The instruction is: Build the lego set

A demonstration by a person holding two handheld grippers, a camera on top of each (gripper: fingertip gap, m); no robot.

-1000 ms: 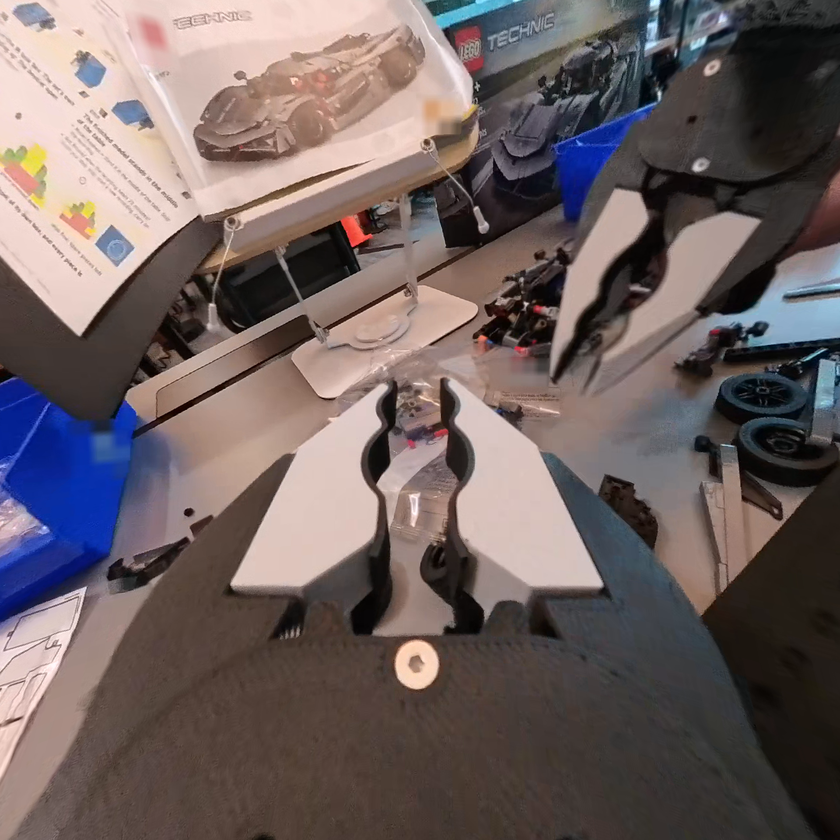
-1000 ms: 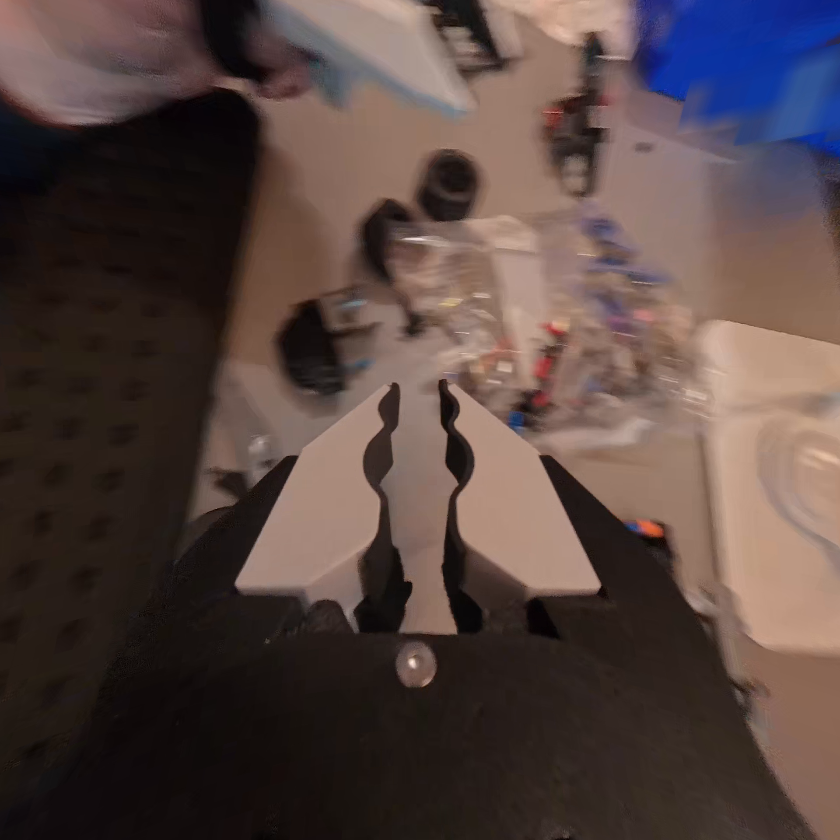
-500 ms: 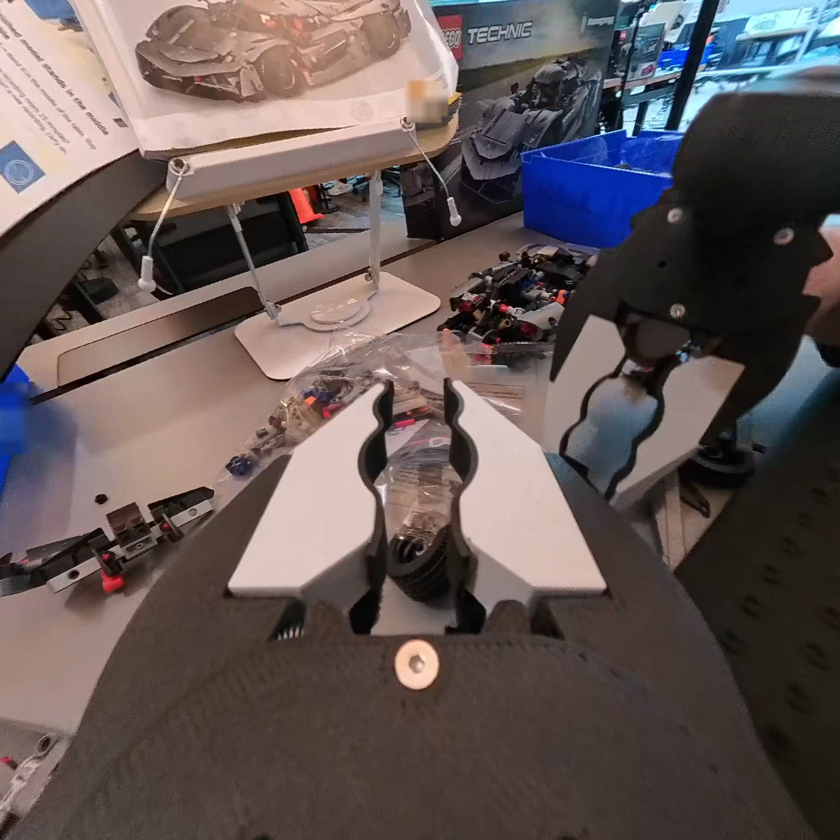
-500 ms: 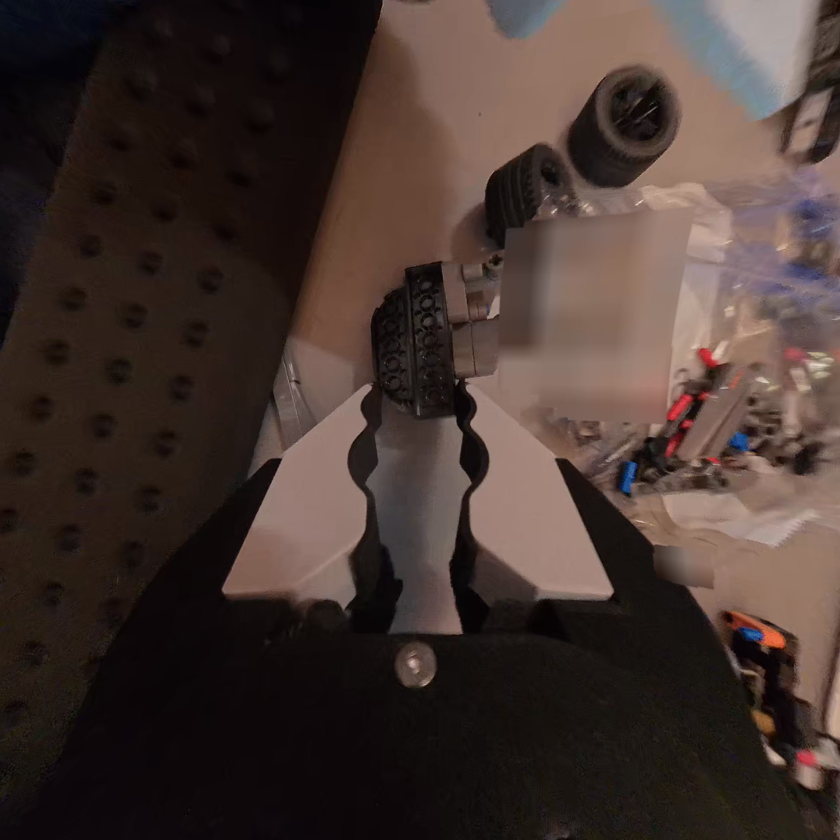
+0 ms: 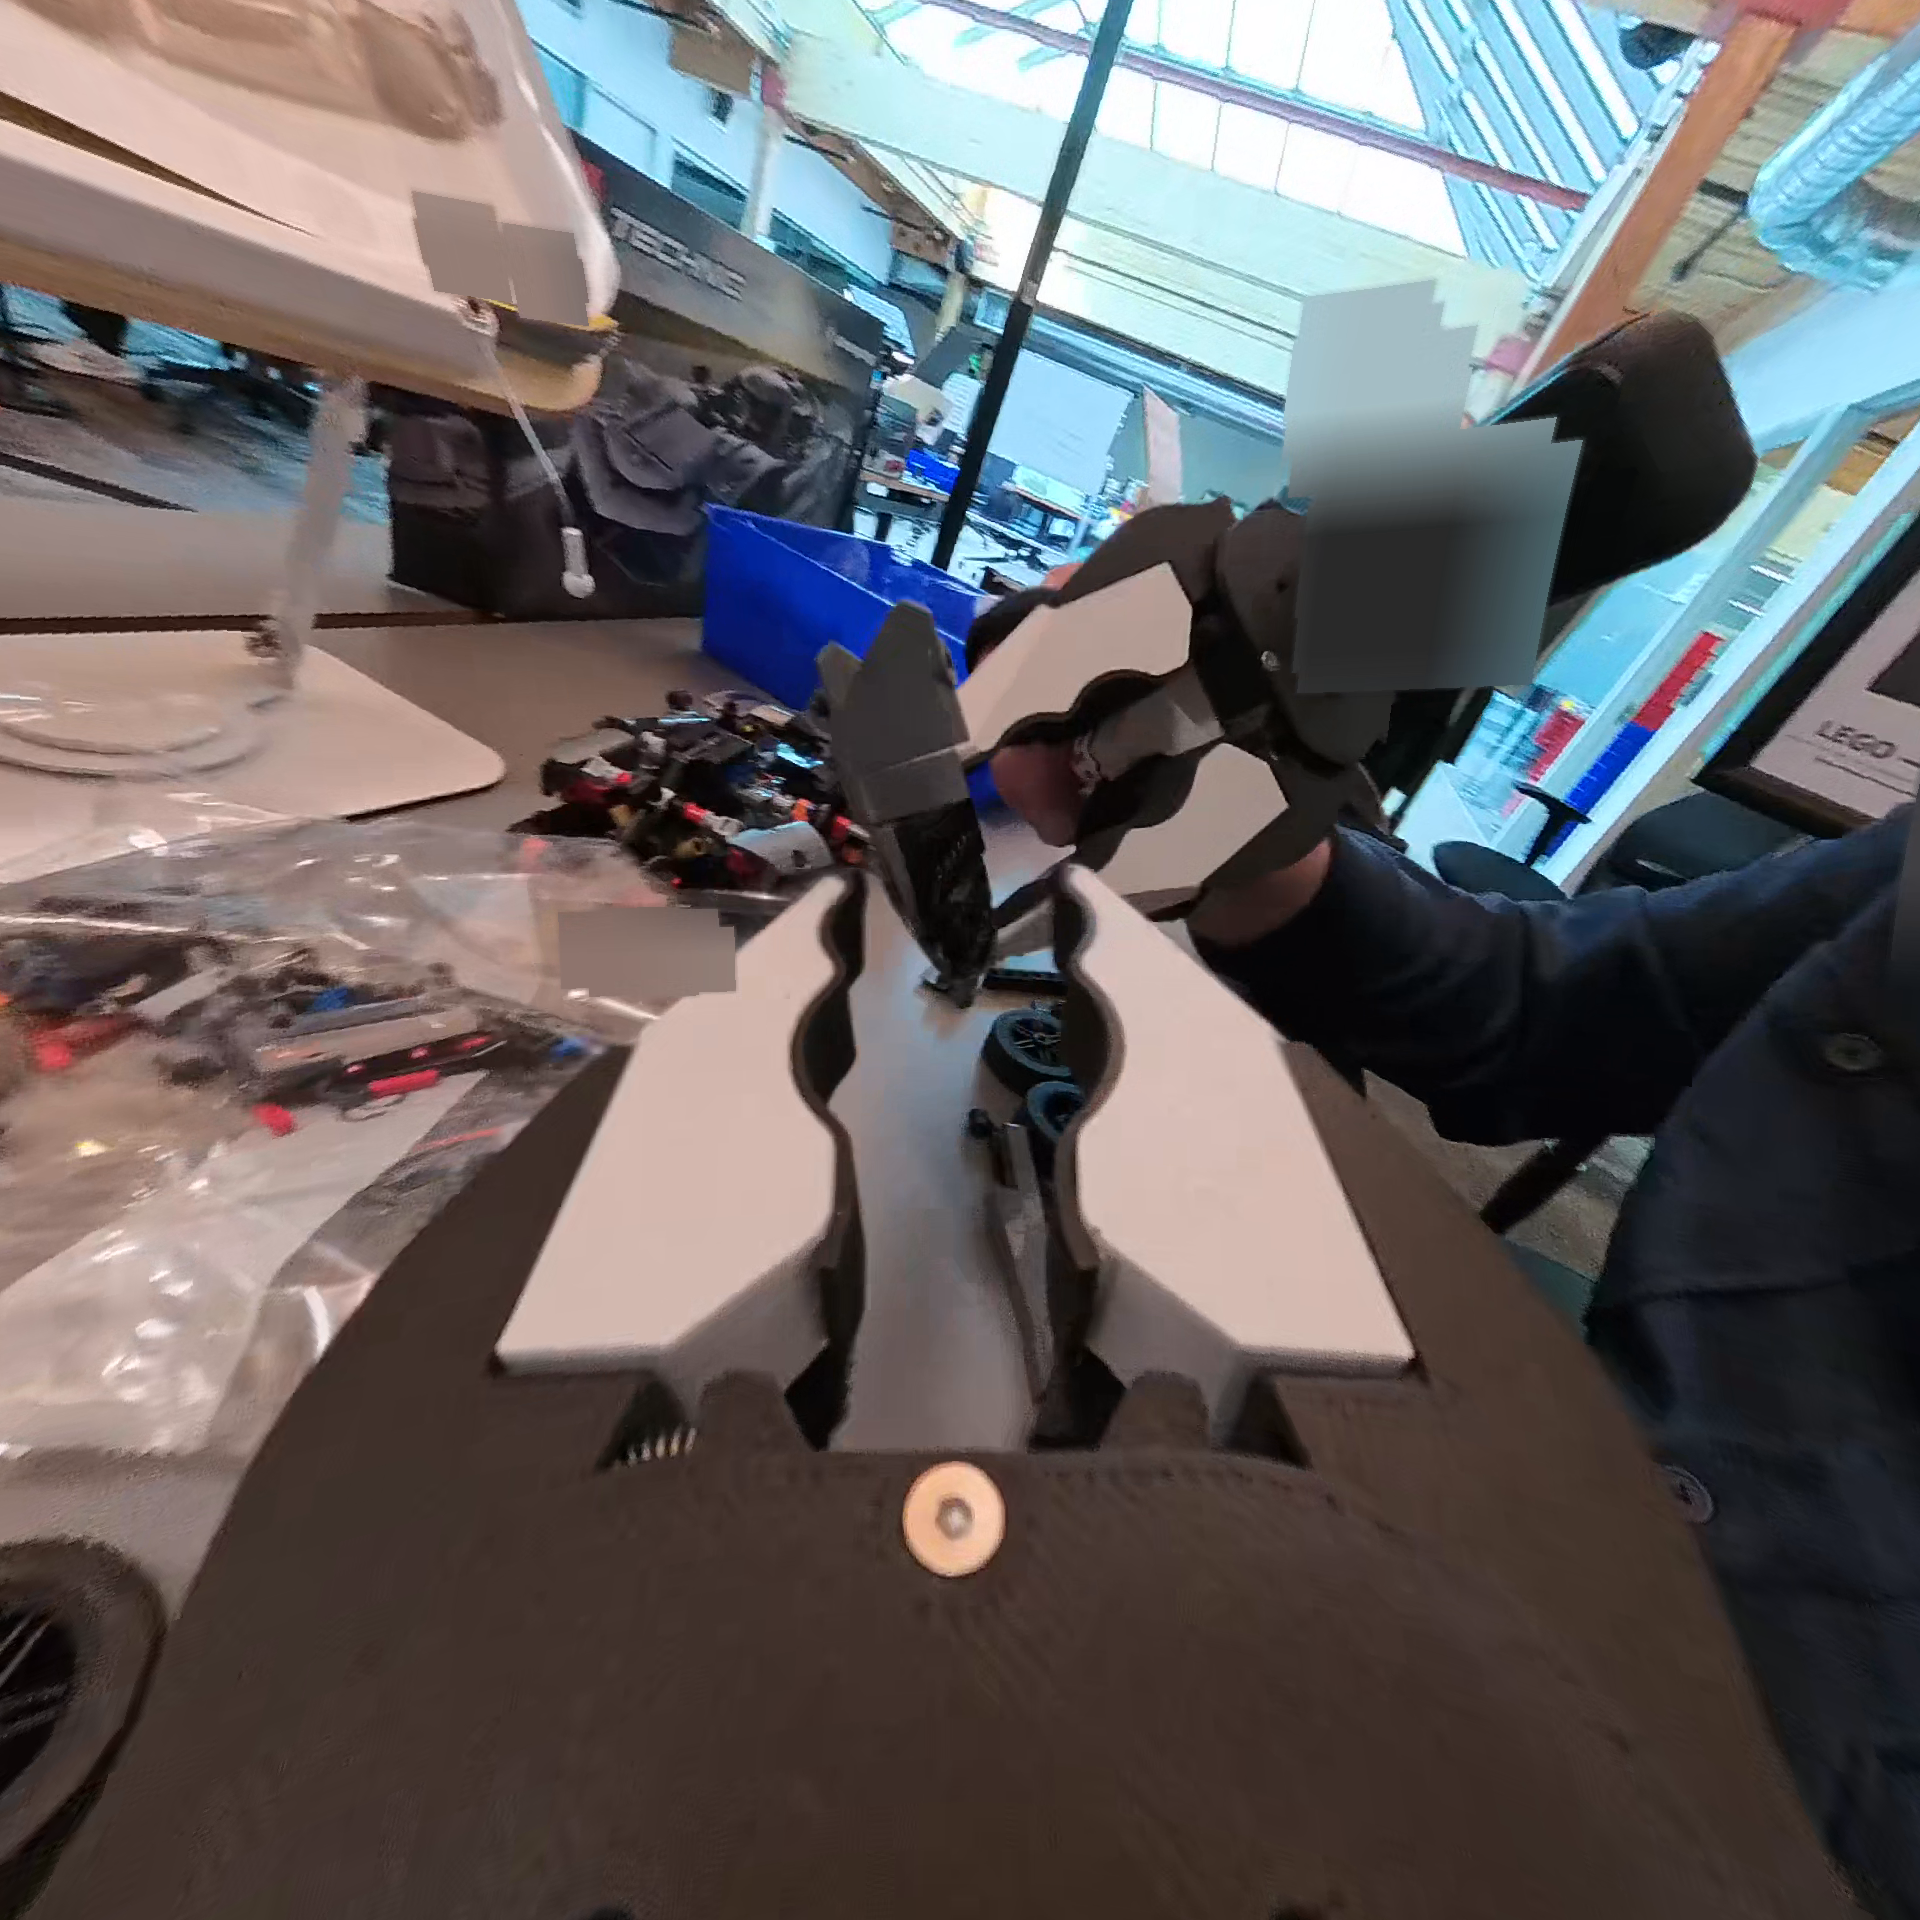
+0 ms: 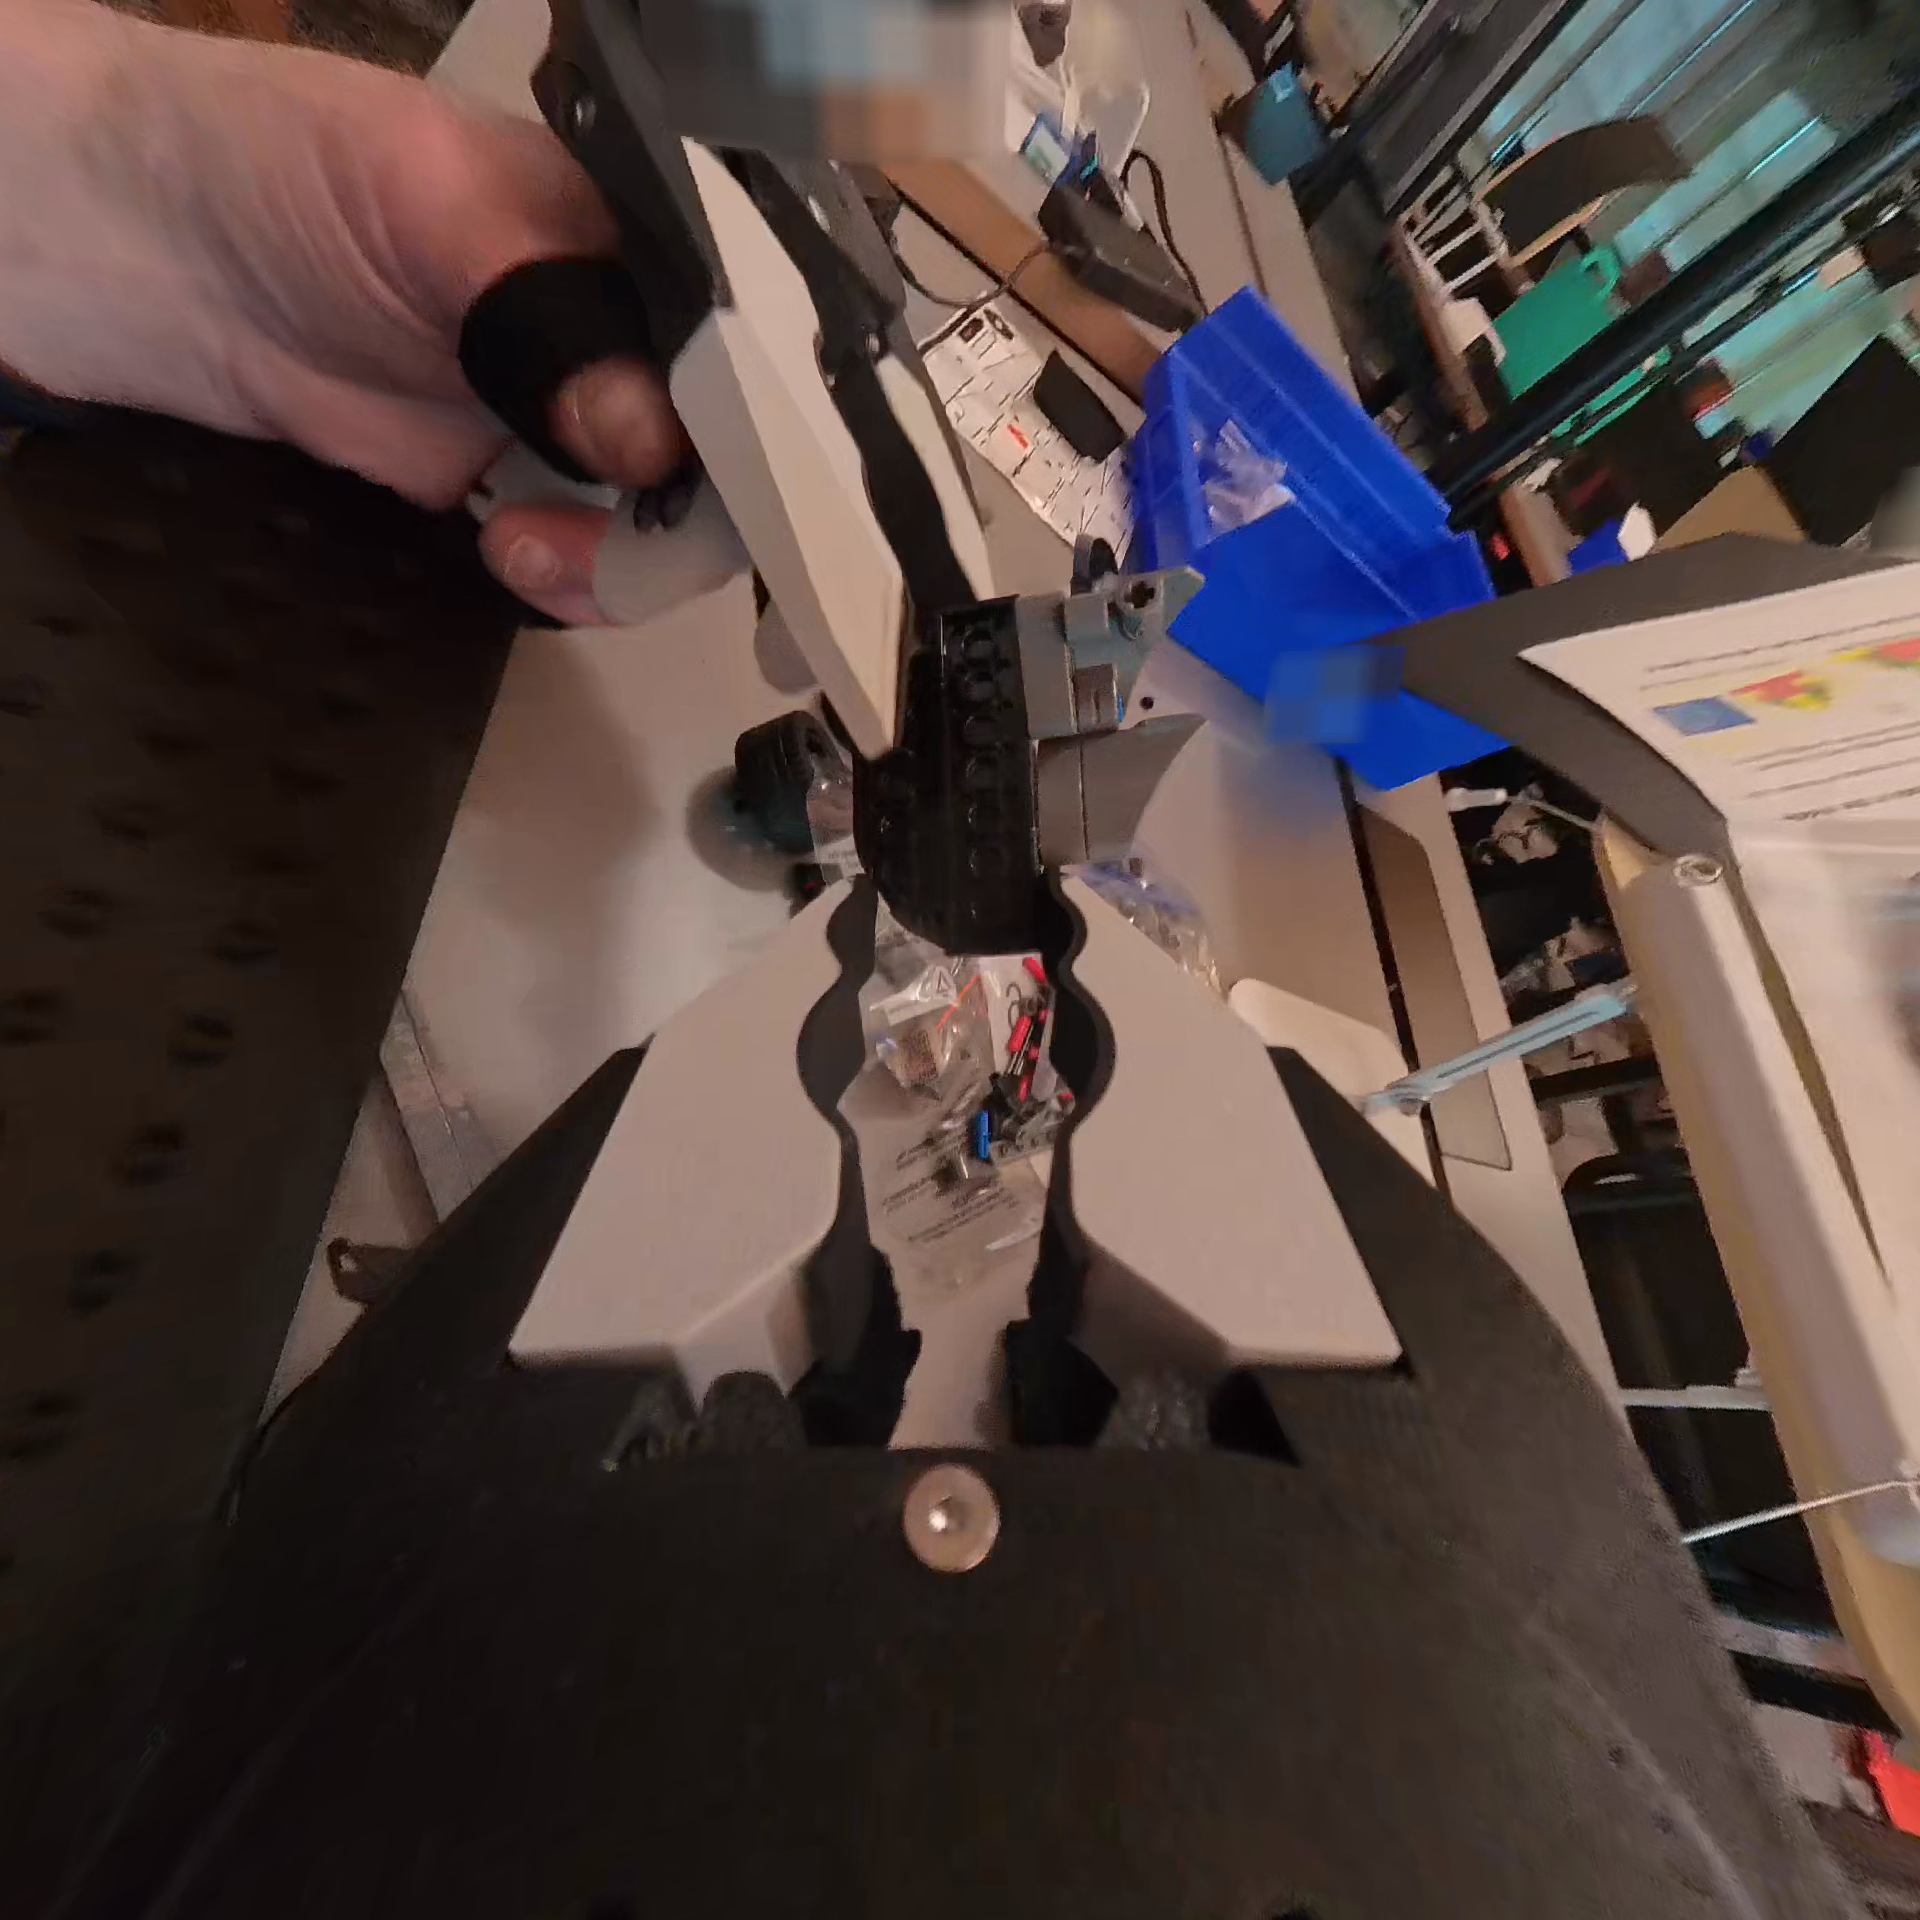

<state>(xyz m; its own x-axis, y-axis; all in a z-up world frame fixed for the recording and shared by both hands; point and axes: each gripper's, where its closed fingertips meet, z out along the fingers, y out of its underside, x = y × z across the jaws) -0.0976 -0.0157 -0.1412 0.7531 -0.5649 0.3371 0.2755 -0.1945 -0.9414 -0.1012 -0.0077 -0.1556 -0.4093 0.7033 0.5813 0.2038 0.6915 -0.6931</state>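
A black studded piece joined to grey panels, the lego assembly point(image 6: 961, 790), sits between my right gripper's point(image 6: 956, 914) fingertips, and both pads press on its black end. In the left wrist view the same assembly point(image 5: 920, 810) hangs upright with its lower end close to the table point(image 5: 914, 1195), at the tips of the right gripper point(image 5: 987, 821). My left gripper point(image 5: 951, 904) is open just in front of it, with a gap on each side of the piece. Its finger point(image 6: 800, 540) shows beside the assembly in the right wrist view.
Clear bags of small parts point(image 5: 260, 987) lie at the left. A part-built car chassis point(image 5: 696, 800) and a blue bin point(image 5: 810, 603) stand behind. Loose wheels point(image 5: 1023, 1039) lie under the left jaws. The instruction stand point(image 5: 260, 727) is far left, and a person's sleeve point(image 5: 1558, 987) is on the right. The tips of both grippers are at nearly the same place.
My right gripper opened wider, closed on the black and grey assembly and lifted it off the table. My left gripper's jaws widened and it swung up to face the piece.
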